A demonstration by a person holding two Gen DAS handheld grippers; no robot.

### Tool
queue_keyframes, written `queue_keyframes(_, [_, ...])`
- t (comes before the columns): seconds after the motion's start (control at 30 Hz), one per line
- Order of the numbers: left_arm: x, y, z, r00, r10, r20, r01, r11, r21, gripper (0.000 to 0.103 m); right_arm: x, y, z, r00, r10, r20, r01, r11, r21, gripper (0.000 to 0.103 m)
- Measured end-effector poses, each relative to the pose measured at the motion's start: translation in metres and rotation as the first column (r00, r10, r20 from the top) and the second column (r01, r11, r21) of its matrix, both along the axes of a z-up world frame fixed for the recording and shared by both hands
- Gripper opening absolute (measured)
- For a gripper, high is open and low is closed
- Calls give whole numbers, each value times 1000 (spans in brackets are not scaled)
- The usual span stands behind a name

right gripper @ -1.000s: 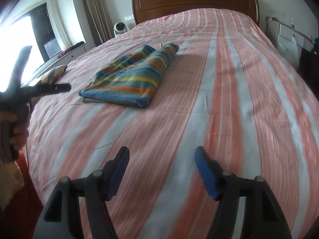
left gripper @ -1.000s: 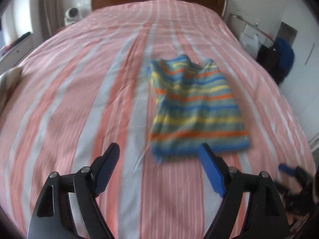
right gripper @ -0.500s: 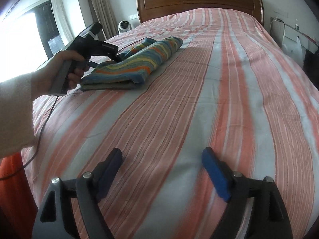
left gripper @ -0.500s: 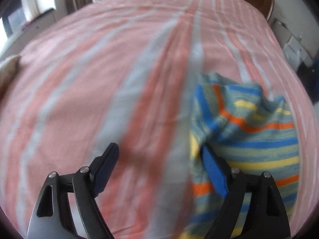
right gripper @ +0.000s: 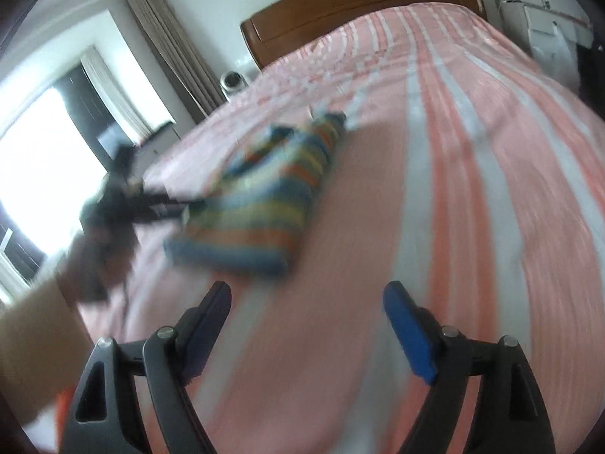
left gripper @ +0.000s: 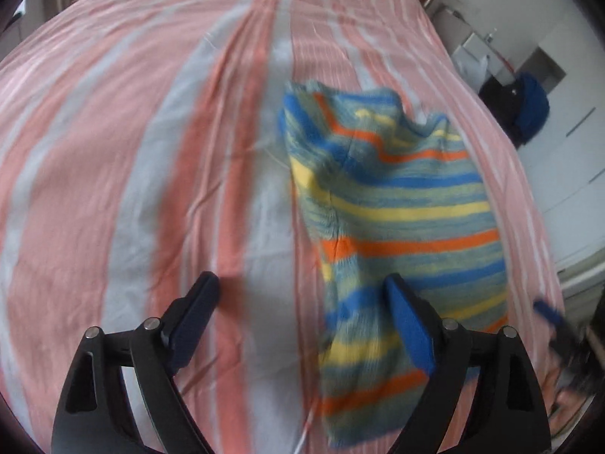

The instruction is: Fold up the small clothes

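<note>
A folded small garment (left gripper: 401,219) with blue, yellow, orange and green stripes lies on the pink and white striped bedspread (left gripper: 151,151). My left gripper (left gripper: 302,302) is open, low over the garment's left edge, its right finger over the cloth. In the right wrist view the garment (right gripper: 264,204) is blurred, ahead and to the left. My right gripper (right gripper: 306,306) is open and empty above the bedspread (right gripper: 453,189), short of the garment's near end. The left gripper (right gripper: 151,204) shows blurred at the garment's left side.
A wooden headboard (right gripper: 359,3) stands at the far end of the bed. A bright window (right gripper: 38,159) and curtains (right gripper: 170,49) are on the left. A dark bag with blue cloth (left gripper: 525,106) sits beside the bed on the right.
My left gripper has pulled back a little along the garment's left edge, so more of the garment shows. My right gripper has moved forward and left toward the garment's near end.
</note>
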State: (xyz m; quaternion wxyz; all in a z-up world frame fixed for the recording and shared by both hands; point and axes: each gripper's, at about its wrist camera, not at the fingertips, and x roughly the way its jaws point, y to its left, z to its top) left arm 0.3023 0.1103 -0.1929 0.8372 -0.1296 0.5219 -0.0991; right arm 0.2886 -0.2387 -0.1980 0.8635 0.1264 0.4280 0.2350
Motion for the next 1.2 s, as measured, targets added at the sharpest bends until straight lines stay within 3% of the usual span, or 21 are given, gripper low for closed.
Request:
queue_keyframes(0.13, [18,-9,-1,1000,-13,-12,13,999,-42,87,71,13,-10,997,6,-78,2,995,97,82])
queue_keyframes(0.23, [38,-9,-3,999,-14,-33,13,1000,-27,78,119,32,-35,982,37,-184,-3,983,182,69])
queue_keyframes(0.27, [41,-13,-4,999,-19,-34,19,1000,-3,68,133,42,-49,970,60,-235,-6,974,225,62])
queue_keyframes(0.3, [44,-20,-4,999,-27,-27,27,999,22,39,140,49,-59,961,67,-267,1,969,246,54])
queue_keyframes(0.33, [47,-25,-4,999,-43,-29,43,999,17,23,144,57,-67,956,59,-288,12,971,239,38])
queue_keyframes(0.37, [49,-26,-3,999,-35,-31,36,999,19,18,144,67,-69,959,40,-279,13,983,184,30])
queue_keyframes(0.4, [46,-29,1,1000,-17,-14,18,999,42,16,140,81,-63,973,22,-228,-5,997,75,28])
queue_keyframes(0.47, [34,-35,8,999,-25,36,22,996,85,15,122,107,-41,995,24,-92,-35,991,-126,25])
queue_keyframes(0.57, [19,-34,25,994,-24,106,15,996,87,14,100,123,-17,999,37,30,-30,977,-211,24])
queue_keyframes(0.63, [12,-30,42,990,-11,143,1,998,68,14,87,130,0,993,50,106,-26,976,-218,24])
queue_keyframes(0.83, [5,-13,111,961,10,278,-23,999,43,15,75,138,61,966,20,257,15,991,-134,24])
queue_keyframes(0.93, [7,-12,113,962,-5,271,-16,997,76,23,78,138,68,968,-9,249,33,995,-90,25])
queue_keyframes(1.0, [10,-14,91,978,-4,210,-25,990,136,59,87,131,55,984,-29,174,43,996,-81,31])
queue_keyframes(1.03, [6,-14,78,982,7,189,-40,984,173,64,90,125,42,993,-44,111,55,993,-102,47])
queue_keyframes(1.07, [-4,-12,67,984,19,180,-56,977,207,66,90,120,33,996,-54,77,63,991,-122,69])
queue_keyframes(1.17, [-56,-8,43,980,29,198,-84,957,276,69,64,92,9,998,-58,26,61,980,-190,76])
queue_keyframes(1.2, [-79,-4,43,975,36,220,-104,947,304,76,51,83,4,998,-54,30,60,970,-237,78])
